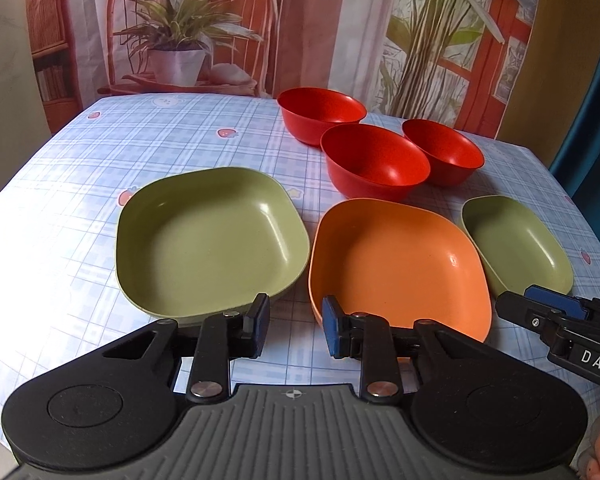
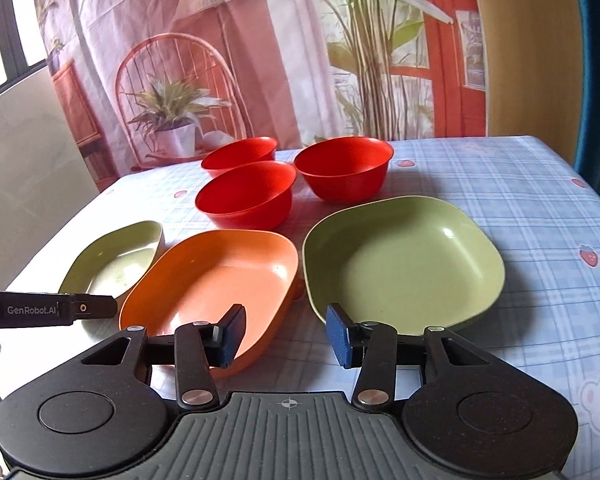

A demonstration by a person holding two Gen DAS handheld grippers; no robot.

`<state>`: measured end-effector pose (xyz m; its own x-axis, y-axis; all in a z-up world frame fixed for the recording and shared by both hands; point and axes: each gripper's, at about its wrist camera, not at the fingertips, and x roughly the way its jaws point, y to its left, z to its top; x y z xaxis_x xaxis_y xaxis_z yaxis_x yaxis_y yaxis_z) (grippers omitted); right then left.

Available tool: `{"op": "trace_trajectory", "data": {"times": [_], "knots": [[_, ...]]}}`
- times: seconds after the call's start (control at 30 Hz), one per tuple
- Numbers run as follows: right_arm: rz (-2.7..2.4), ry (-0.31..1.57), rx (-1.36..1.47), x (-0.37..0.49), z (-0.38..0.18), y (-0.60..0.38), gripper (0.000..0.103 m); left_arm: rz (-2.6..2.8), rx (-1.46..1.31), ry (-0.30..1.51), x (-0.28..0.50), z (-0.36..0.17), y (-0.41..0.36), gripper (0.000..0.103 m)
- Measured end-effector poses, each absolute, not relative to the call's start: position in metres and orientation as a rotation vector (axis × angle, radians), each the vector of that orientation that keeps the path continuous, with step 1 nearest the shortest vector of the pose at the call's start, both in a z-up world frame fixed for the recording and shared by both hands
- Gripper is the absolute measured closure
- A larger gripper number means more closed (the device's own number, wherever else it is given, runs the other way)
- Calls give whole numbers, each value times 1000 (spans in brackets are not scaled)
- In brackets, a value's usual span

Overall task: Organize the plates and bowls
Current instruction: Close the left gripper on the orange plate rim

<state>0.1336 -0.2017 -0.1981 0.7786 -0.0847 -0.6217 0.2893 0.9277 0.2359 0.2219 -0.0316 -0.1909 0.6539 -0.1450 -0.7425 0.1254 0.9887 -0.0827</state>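
In the left wrist view a green square plate (image 1: 208, 240), an orange square plate (image 1: 400, 264) and a second green plate (image 1: 516, 244) sit in a row, with three red bowls (image 1: 374, 160) behind them. My left gripper (image 1: 296, 326) is open and empty, above the near gap between the left green plate and the orange plate. My right gripper (image 2: 286, 336) is open and empty, above the near gap between the orange plate (image 2: 216, 280) and the right green plate (image 2: 404, 264). The left green plate (image 2: 112, 260) and the red bowls (image 2: 248, 196) show there too.
The table carries a blue checked cloth (image 1: 80, 200) with strawberry prints. A printed backdrop (image 1: 220, 20) hangs behind the far edge. The right gripper's body (image 1: 560, 320) juts in at the right of the left wrist view; the left gripper's body (image 2: 48, 310) at the left of the right wrist view.
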Motion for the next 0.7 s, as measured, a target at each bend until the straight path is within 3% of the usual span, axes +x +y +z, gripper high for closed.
{"op": "trace_trajectory", "data": {"times": [0.3, 0.7], "knots": [[-190, 681, 390, 142, -205, -207, 73, -174, -59, 854, 225, -196, -32, 72], [-178, 723, 423, 156, -212, -212, 74, -223, -56, 871, 234, -194, -36, 72]]}}
